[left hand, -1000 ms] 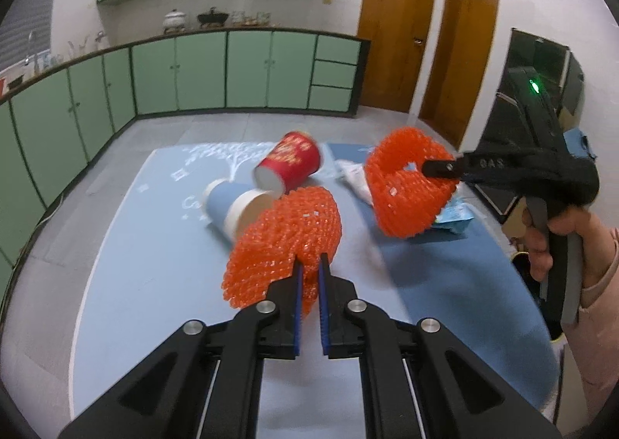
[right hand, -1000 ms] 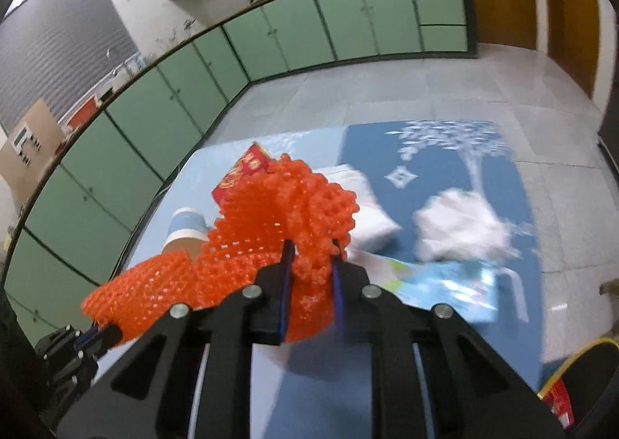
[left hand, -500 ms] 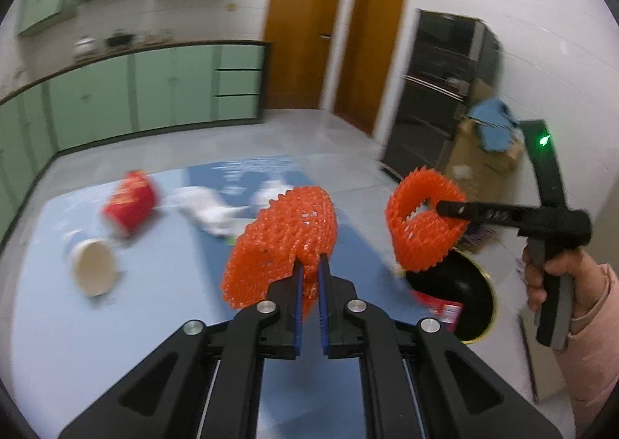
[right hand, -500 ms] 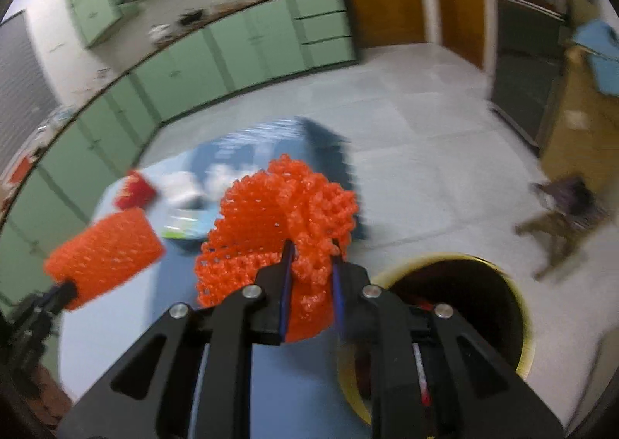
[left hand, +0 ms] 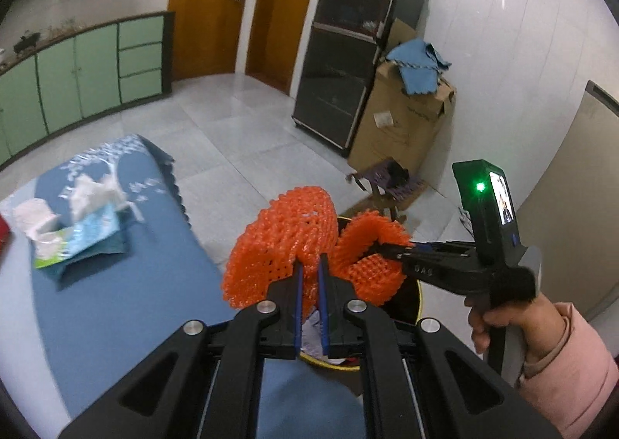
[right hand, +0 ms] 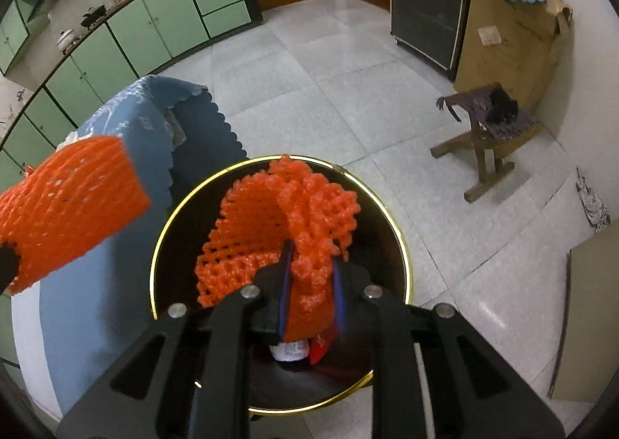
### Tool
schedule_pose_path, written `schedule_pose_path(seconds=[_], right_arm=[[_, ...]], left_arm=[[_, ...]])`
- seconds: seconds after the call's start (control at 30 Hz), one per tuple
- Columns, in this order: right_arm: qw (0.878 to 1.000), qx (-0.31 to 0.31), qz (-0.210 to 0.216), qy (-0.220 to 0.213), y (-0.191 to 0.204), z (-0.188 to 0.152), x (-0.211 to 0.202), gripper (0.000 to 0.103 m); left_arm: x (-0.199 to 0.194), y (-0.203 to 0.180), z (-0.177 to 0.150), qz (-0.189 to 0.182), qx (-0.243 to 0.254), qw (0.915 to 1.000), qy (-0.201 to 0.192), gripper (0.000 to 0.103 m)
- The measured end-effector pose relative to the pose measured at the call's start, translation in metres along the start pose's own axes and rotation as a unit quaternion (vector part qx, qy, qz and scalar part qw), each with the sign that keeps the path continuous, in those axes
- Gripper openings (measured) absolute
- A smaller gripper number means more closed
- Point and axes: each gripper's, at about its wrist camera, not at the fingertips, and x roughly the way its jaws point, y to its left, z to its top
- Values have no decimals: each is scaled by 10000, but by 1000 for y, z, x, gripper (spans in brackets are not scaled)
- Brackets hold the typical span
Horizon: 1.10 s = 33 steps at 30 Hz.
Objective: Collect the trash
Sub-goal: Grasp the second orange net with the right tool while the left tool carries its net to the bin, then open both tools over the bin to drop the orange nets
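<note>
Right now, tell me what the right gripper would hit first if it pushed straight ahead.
Probably the trash already lying inside the black bin, directly beyond the right gripper and the orange foam net between its opening jaws; depth is unclear.

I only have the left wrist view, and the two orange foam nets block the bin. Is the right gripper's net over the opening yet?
Observer: Yes. The right wrist view shows the right gripper with the right-hand orange foam net between its opening jaws, inside the gold rim of the round black bin.
Operator: And mine?
Observer: The left gripper has the left-hand orange foam net over the blue tablecloth, left of that rim.
Operator: Anything inside?
Observer: A white-labelled item and a red wrapper.
</note>
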Motion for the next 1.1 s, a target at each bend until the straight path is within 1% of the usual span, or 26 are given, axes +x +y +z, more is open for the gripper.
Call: schedule_pose_path(seconds=[0.07,0.1,0.17,0.2,0.23,0.27,0.3,0.37,0.47,0.53,0.6,0.63,0.67,0.7,0.73,0.77,0.8,0.87,0.93,1.03,1.1], right_arm=[[10000,16,-27,10,-4,1,2,30],[10000,9,-59,-12,-6,0,0,32],[10000,34,-37,-68,-12,2,-5,42],[9999,50,-5,-92,-15,1,-8,44],[9999,73,22,-126,-19,1,-13,47],[9998,87,39,-170,-22,0,-17,52],[9995,155,168,-235,-29,0,-24,54],[9994,180,193,-243,-31,1,-26,55],[9991,240,133,-328,-39,4,-32,55],[9988,302,58,-378,-42,4,-35,55],[9987,303,26,-415,-41,3,-39,55],[9987,297,34,-421,-40,3,-39,55],[9987,281,49,-427,-38,3,-39,55],[9987,251,55,-436,-34,4,-40,55],[9988,227,60,-441,-32,4,-40,55],[9988,201,73,-450,-28,5,-41,55],[9987,181,107,-465,-24,6,-42,55],[9985,134,175,-494,-15,8,-44,58],[9981,55,242,-558,-3,11,-47,61],[9973,-74,386,-615,18,18,-50,63],[9963,-186,528,-648,36,23,-49,64]], left_arm=[[14,-7,2,-20,44,9999,123,7],[20,-7,3,-45,44,9998,169,7],[35,-15,4,-176,37,9992,353,7],[40,-17,5,-223,47,9989,415,8],[49,-22,5,-271,71,9982,522,10],[55,-24,4,-303,73,9977,597,13],[59,-26,3,-300,65,9974,650,16],[66,-27,0,-336,11,9967,735,22],[66,-22,-3,-336,-106,9965,762,23],[62,-16,-4,-274,-158,9968,729,24],[54,-10,-4,-162,-171,9975,662,28],[48,-4,-4,-91,-187,9980,597,33],[42,1,-4,-26,-211,9984,527,42],[37,5,-3,27,-230,9986,472,48],[29,11,-4,111,-260,9989,372,58],[22,16,-5,172,-282,9990,299,60],[15,22,-6,226,-303,9990,252,60],[4,31,-7,318,-336,9988,180,61],[-10,43,-10,526,-361,9979,63,64],[-31,66,-13,837,-482,9953,-73,66],[-45,85,-17,1148,-545,9918,-145,66]])
